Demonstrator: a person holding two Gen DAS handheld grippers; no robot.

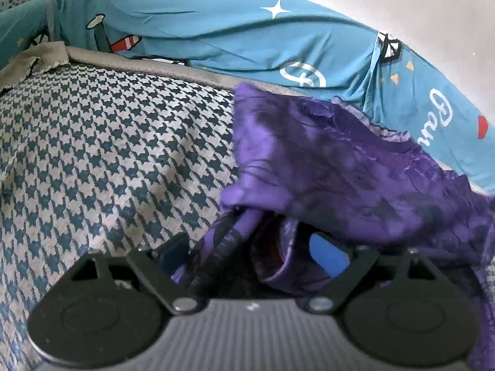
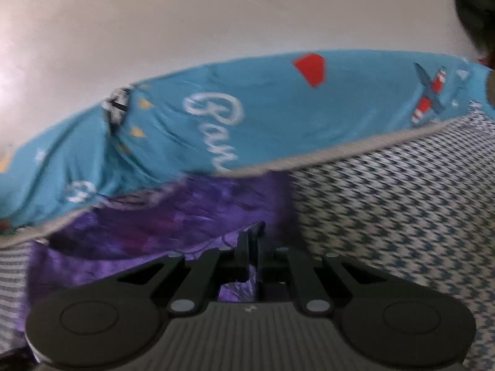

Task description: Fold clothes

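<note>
Purple garment [image 1: 340, 154] hangs bunched over the houndstooth mat [image 1: 108, 154], beside the blue printed sheet [image 1: 216, 31]. My right gripper [image 2: 249, 247] is clamped on its edge; my left gripper [image 1: 247, 247] has fabric between spread fingers, grip unclear. Keep both edges level and taut before laying flat.

1. Garment [image 1: 324, 160]: purple w/ darker blotches, tie-dye look; paler lilac along one frilly edge.
2. Bed cover [image 1: 102, 142]: houndstooth, dark teal-blue on white, w/ plain grey border band.
3. Sheet [image 1: 216, 37] behind: turquoise, printed w/ white star, white script lettering, red shape, small yellow triangles, red-and-white striped plane.
4. Wall [image 2: 185, 18]: plain off-white, maybe pinkish; right view is blurred.
5. Grippers: black, grey ribbed base.
</note>
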